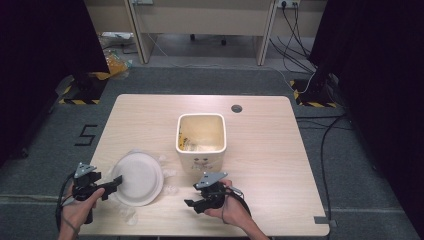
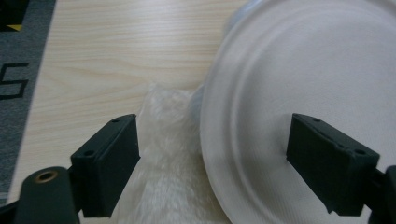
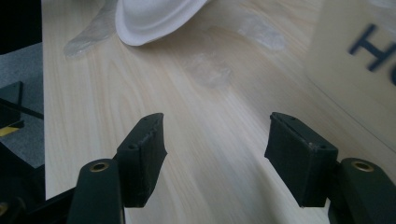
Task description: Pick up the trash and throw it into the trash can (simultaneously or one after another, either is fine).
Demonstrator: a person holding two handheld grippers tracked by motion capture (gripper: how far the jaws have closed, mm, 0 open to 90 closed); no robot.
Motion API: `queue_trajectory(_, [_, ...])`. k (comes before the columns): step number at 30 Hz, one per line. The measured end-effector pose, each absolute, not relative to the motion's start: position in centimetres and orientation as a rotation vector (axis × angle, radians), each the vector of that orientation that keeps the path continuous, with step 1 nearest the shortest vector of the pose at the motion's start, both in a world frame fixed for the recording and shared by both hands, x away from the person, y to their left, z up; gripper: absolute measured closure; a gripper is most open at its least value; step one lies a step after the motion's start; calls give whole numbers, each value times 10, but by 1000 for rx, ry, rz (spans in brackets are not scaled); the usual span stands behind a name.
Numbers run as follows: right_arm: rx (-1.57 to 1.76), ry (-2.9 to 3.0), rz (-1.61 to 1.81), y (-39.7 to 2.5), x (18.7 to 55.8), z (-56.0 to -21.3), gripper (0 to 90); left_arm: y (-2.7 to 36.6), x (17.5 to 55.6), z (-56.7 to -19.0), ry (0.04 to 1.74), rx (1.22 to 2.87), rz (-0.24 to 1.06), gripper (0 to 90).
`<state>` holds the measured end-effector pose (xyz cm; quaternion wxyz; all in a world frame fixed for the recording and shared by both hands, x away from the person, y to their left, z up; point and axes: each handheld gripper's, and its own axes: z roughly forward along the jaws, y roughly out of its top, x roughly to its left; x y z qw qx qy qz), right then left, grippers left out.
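Observation:
A white paper plate lies upside down on the wooden table, left of a cream square bin. My left gripper is open at the plate's left rim; its jaws straddle the plate edge and a crumpled clear plastic film beside it. My right gripper stands open above bare table in front of the bin, nothing between its jaws. In the right gripper view the plate lies ahead, with small clear plastic scraps on the wood and the bin wall at right.
The bin holds yellowish scraps. Clear plastic bits lie between plate and bin, and another near the front edge. A round grommet sits at the table's back. Cables run on the floor at right.

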<state>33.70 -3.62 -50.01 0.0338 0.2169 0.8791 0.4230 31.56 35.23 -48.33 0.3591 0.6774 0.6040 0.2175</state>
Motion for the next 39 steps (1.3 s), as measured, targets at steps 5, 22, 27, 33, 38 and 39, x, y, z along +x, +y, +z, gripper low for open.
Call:
queue_trajectory(5, [645, 2720, 1303, -20, 339, -501, 369, 359, 314, -481, 1561, 1723, 575, 181])
queue_trajectory(22, [549, 2738, 1221, 31, 349, -517, 581, 353, 316, -487, 1545, 1752, 545, 194])
queue_trajectory(27, [556, 2738, 1210, 29, 352, -517, 849, 353, 315, -487, 1545, 1751, 542, 195])
queue_trajectory(33, [539, 2792, 1214, 25, 348, -515, 900, 351, 312, -487, 1529, 1758, 532, 198])
queue_trajectory(38, [535, 2822, 1243, 2, 339, -516, 900, 342, 305, -481, 1474, 1760, 514, 197])
queue_trajectory(39, [535, 2822, 1243, 2, 339, -516, 900, 342, 305, -481, 1474, 1760, 514, 196])
